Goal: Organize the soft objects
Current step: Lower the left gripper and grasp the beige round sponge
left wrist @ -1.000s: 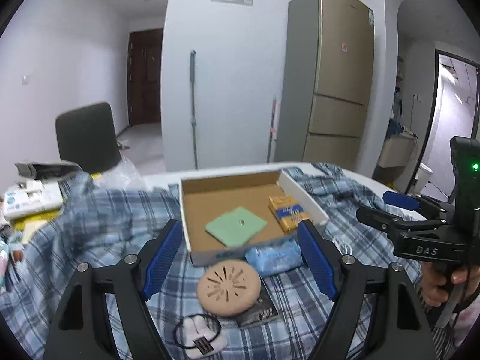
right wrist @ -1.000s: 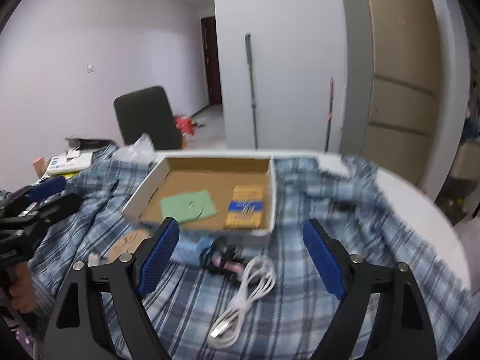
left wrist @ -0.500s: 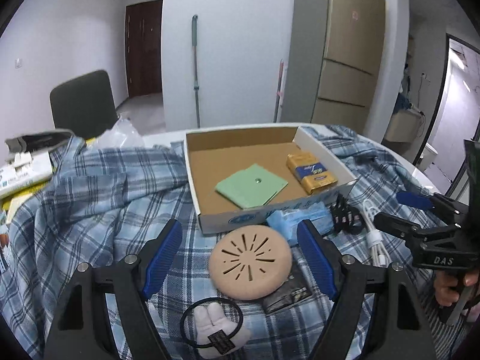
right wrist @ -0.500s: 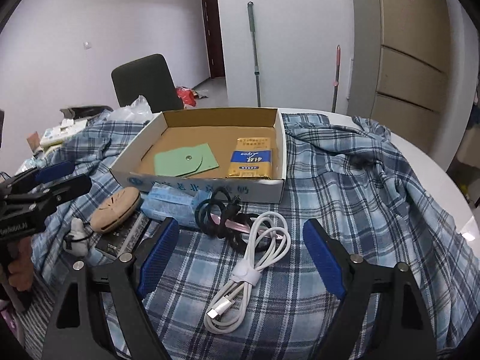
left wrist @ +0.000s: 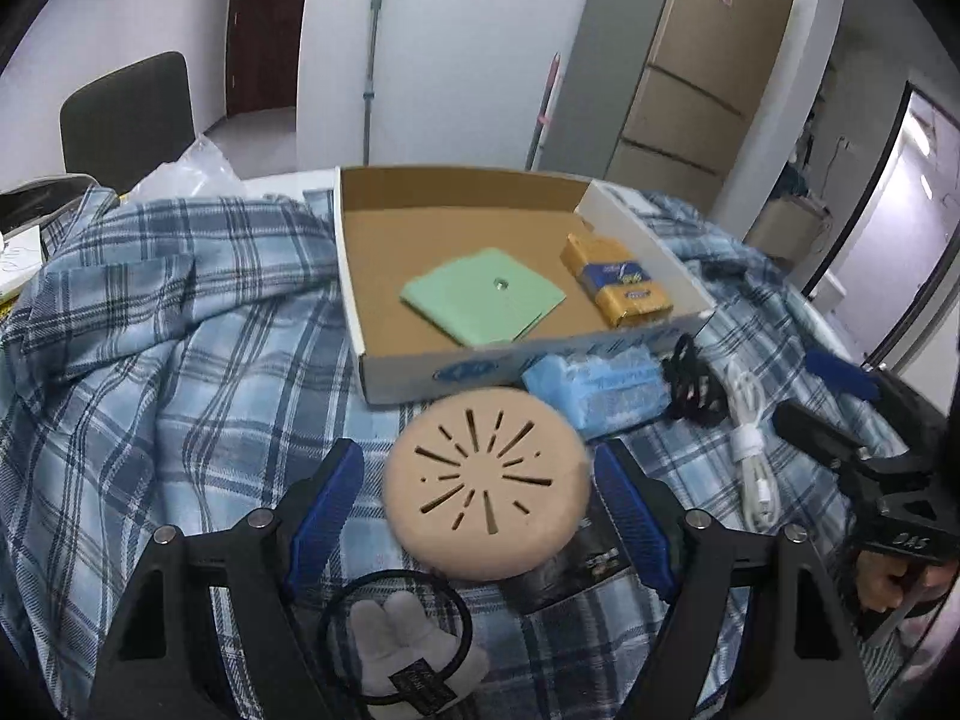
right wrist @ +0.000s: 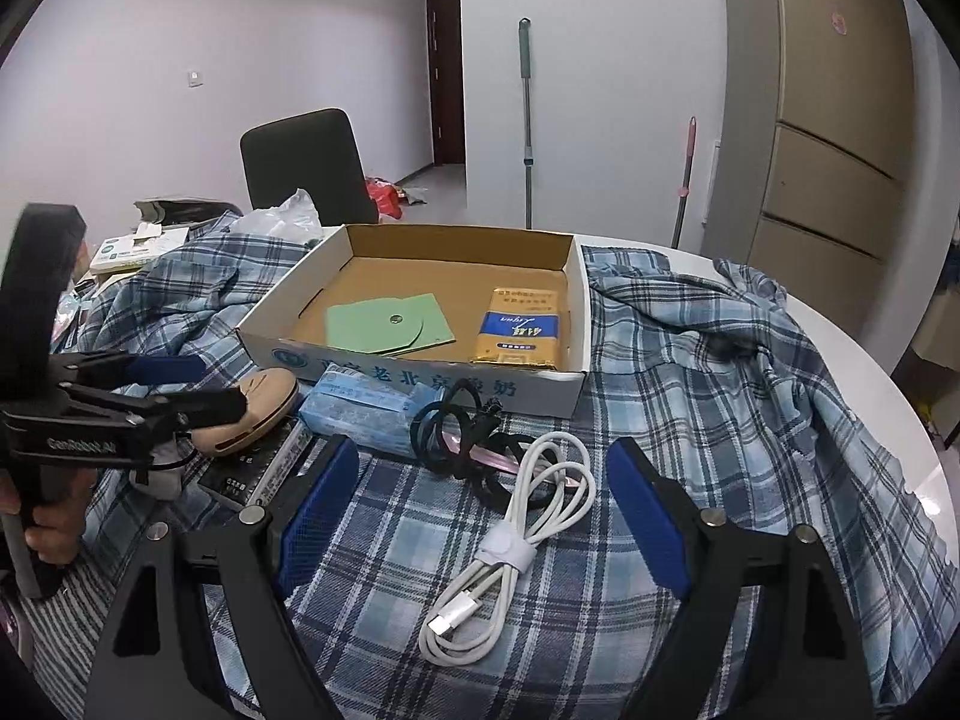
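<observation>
Where left view hides it, white cable's plug (right wrist: 442, 624) shows, right view

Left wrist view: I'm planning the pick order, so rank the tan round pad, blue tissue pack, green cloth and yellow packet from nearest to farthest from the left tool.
1. Tan round pad, between the open left tool's fingers.
2. Blue tissue pack, just beyond, right, against the box front.
3. Green cloth, inside the box, centre.
4. Yellow packet, inside, right; about level with the cloth, too close to call.

Black left hand-held gripper (left wrist: 480, 516), blue finger pads (left wrist: 327, 504), silver screws; right hand-held gripper (right wrist: 480, 510) alike
</observation>
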Demonstrator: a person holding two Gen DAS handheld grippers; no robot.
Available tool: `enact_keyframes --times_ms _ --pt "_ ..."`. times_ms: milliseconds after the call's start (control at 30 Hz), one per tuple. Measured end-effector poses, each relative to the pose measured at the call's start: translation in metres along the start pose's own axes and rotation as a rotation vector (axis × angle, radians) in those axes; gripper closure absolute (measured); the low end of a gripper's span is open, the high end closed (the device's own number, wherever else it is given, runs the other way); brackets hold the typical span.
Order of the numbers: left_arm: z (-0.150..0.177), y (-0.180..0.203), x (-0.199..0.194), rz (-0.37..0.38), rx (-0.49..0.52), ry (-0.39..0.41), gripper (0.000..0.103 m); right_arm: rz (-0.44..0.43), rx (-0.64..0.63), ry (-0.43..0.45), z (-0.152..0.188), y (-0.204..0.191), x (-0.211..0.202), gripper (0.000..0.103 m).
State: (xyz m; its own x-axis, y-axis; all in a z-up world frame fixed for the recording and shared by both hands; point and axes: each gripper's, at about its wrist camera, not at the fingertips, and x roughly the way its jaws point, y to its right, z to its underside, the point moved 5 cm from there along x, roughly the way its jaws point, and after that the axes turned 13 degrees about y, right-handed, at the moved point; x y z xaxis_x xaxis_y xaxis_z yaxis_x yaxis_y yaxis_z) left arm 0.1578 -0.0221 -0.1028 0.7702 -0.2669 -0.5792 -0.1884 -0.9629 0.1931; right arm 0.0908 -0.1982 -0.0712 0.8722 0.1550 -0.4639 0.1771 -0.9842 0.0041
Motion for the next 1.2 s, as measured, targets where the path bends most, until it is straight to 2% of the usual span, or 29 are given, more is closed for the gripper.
enact_keyframes --times_ms 300,667,967,1033,1200 --pt "0.010 0.001 0.016 0.031 -0.012 -0.077 0.019 -0.001 0.000 0.002 0.001 0.000 0.000 0.020" --pt "0.009 0.007 0.014 0.053 0.009 -0.075 0.019 -0.002 0.001 -0.002 0.001 0.000 0.000 0.020" --pt "0.014 0.007 0.023 0.047 0.013 -0.117 0.018 -0.004 0.003 -0.006 0.002 -0.002 0.001 0.020" --pt "0.014 0.006 0.022 0.048 0.006 -0.112 0.019 -0.004 0.003 -0.006 0.002 -0.002 0.001 0.020" --pt "0.008 0.007 0.011 0.039 0.017 -0.048 0.028 -0.004 0.004 -0.005 0.002 -0.002 0.001 0.020"
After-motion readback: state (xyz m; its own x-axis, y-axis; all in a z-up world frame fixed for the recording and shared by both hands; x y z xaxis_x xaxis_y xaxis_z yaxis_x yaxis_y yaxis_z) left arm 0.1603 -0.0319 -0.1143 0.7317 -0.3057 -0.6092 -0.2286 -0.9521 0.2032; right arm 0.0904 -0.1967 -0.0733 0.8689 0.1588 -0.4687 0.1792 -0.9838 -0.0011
